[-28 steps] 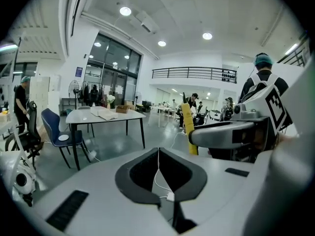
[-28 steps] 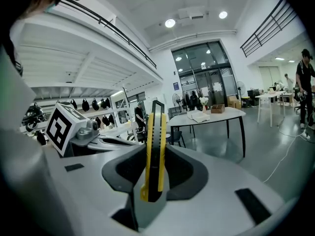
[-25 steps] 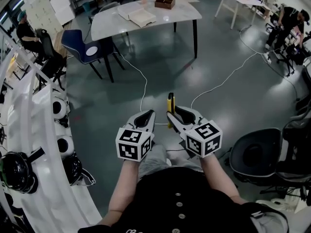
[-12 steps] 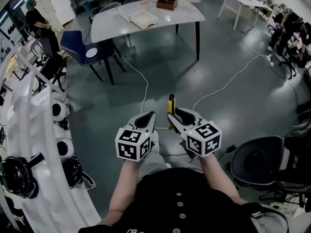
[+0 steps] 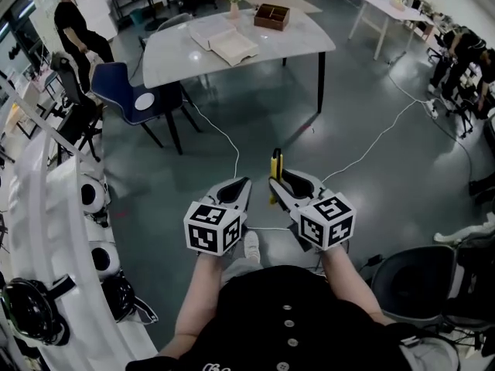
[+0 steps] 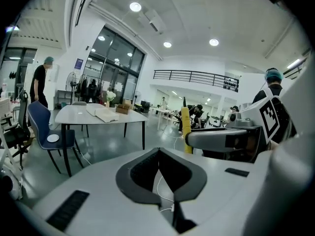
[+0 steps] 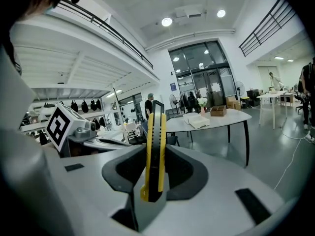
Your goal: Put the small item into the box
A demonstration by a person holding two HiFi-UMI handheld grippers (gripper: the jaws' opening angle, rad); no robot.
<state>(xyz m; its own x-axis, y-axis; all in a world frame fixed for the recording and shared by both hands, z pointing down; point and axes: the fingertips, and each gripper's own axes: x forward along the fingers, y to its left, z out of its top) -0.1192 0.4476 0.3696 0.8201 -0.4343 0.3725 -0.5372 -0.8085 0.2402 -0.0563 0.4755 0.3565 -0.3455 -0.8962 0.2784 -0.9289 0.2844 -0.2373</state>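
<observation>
- My right claw clamps a yellow utility knife upright in mid-air, well apart from the table.
- I judge the knife light, stiff and slick-sided, and a flat-side grip low on the body suits it.
- My left claw is pinched together, empty.
- The box near the table's far edge is too small to read inside, and I can't tell whether the blade is out.

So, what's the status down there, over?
Left tool shut, empty. Right tool shut on knife, upright. Box on table ahead, not yet reached. Cables across floor between; chair off left.
</observation>
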